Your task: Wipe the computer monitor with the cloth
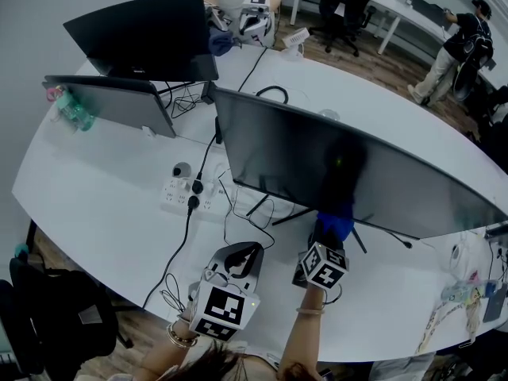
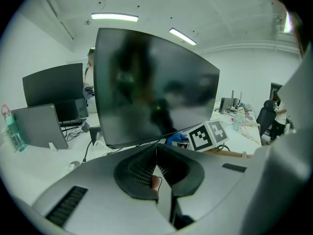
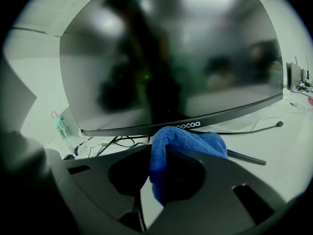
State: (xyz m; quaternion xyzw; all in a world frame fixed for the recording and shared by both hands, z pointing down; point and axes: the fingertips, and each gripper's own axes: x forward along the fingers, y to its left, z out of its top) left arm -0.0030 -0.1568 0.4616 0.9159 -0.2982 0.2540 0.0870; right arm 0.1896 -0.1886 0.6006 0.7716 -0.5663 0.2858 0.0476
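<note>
Open office: long white desk (image 1: 103, 205), several monitors (image 1: 333, 173), power strip (image 1: 186, 197), swivel chairs (image 1: 345, 6), ceiling strip lights (image 2: 114, 17).

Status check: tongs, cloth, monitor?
Left tongs shut, empty. Right tongs shut on blue cloth, low by monitor bottom bezel. Screen face unobstructed; cables lie under it.

The monitor (image 3: 171, 58) screen is dark and half-glossy, giving soft, blurred reflections; its bezel looks like matt black plastic. The cloth (image 3: 193, 140) is blue, napped and fuzzy, like microfibre. The left gripper (image 2: 157, 151) has a smooth, matt light-grey plastic shell with dark ribbed pads (image 2: 139, 169). The table (image 1: 103, 205) is smooth and white with a faint sheen. The floor (image 1: 373, 63) looks like wood planks.
</note>
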